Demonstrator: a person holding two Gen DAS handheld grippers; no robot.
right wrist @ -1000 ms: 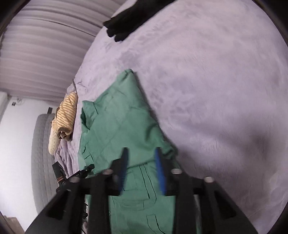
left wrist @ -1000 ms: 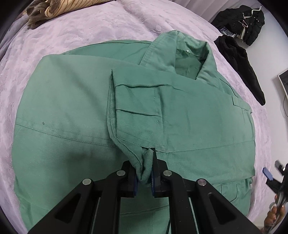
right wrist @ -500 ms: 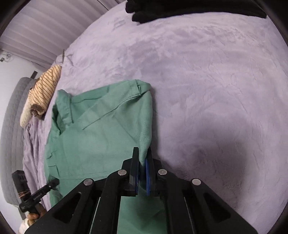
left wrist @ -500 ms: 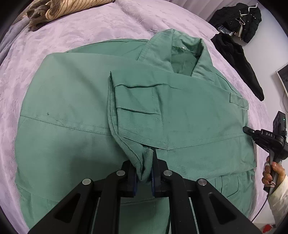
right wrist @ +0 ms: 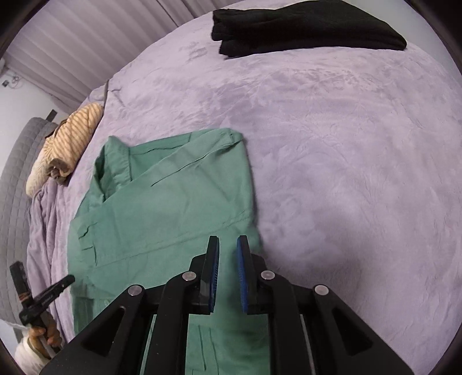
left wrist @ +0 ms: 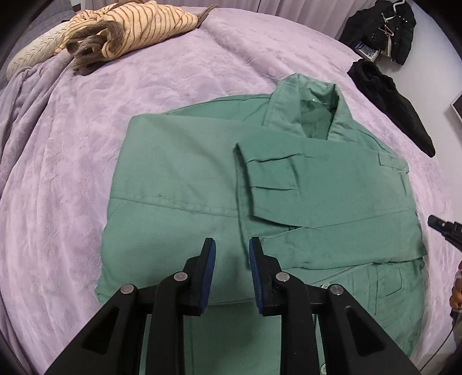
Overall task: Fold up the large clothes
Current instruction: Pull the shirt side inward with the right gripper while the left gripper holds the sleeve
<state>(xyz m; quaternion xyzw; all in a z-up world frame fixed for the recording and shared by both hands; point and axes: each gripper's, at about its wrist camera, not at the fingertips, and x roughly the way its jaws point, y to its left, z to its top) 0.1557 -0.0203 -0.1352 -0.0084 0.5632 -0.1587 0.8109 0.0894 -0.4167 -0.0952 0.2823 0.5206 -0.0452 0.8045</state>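
A large green jacket (left wrist: 184, 184) lies flat on the purple bed cover (left wrist: 57, 202), collar (left wrist: 314, 106) at the far side. Its sleeve (left wrist: 303, 184) is folded across the chest with the cuff pointing left. My left gripper (left wrist: 232, 251) is open and empty, just above the jacket near the sleeve's lower edge. In the right wrist view the jacket (right wrist: 173, 202) lies left of centre. My right gripper (right wrist: 228, 251) is open and empty over the jacket's right edge.
A striped tan garment (left wrist: 127, 28) is bunched at the far left of the bed. A folded black garment (right wrist: 303, 26) lies at the far side, and black clothes (left wrist: 389, 78) lie at the bed's right edge. The other gripper shows at the left edge (right wrist: 43, 300).
My left gripper has let go of the sleeve cuff, opened and drawn back; the sleeve now lies flat. My right gripper closed on the jacket's right edge half a second ago and has opened again.
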